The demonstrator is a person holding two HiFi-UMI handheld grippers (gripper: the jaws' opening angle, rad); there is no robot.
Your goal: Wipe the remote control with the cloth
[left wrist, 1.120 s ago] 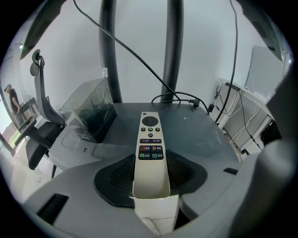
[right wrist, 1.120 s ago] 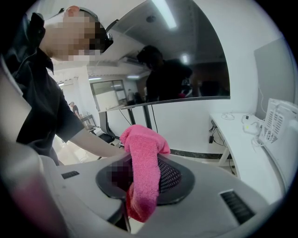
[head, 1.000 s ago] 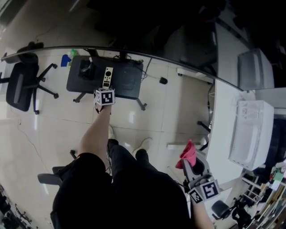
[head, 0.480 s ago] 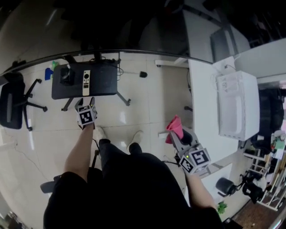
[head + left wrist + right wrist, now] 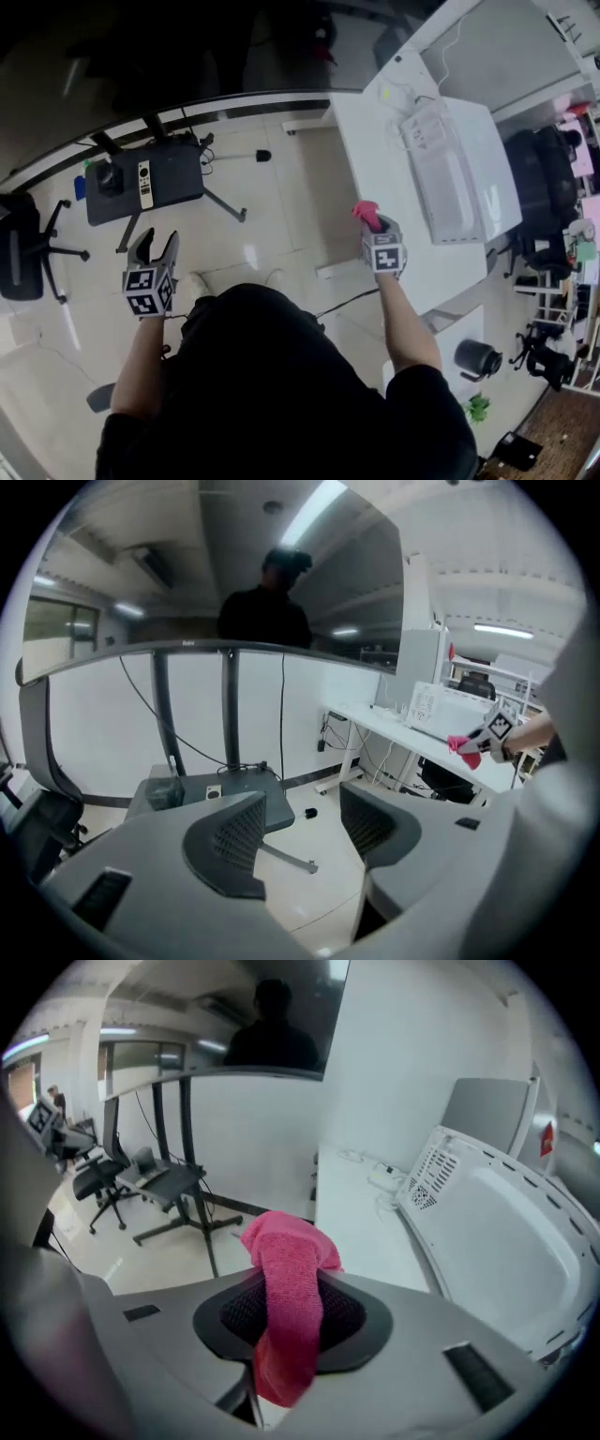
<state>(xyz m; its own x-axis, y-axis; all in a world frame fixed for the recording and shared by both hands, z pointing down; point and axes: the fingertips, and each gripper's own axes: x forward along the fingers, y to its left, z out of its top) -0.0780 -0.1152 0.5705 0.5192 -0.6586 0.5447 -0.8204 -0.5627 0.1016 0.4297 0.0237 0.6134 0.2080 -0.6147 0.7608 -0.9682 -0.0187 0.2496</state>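
The remote control [image 5: 144,184] lies on a small dark table [image 5: 178,173] at the upper left, and shows as a pale slab [image 5: 214,794] in the left gripper view. My left gripper [image 5: 155,246] hangs in the air short of that table, apart from the remote. It is open, its jaws have just been closing a little from their widest, and nothing is between them [image 5: 302,801]. My right gripper [image 5: 375,230] is shut on the pink cloth [image 5: 365,214] at the white desk's edge. The cloth [image 5: 286,1302] bunches up between the pads and droops below them.
A white desk [image 5: 375,141] carries a large white appliance [image 5: 450,173] and cables. A dark boxy object [image 5: 110,178] shares the small table with the remote. A black office chair [image 5: 23,253] stands far left. A black bin [image 5: 478,358] sits on the floor at the right.
My left gripper has drawn back and up from the remote, which stays on the dark table. My right gripper has carried the pink cloth forward to the white desk's edge.
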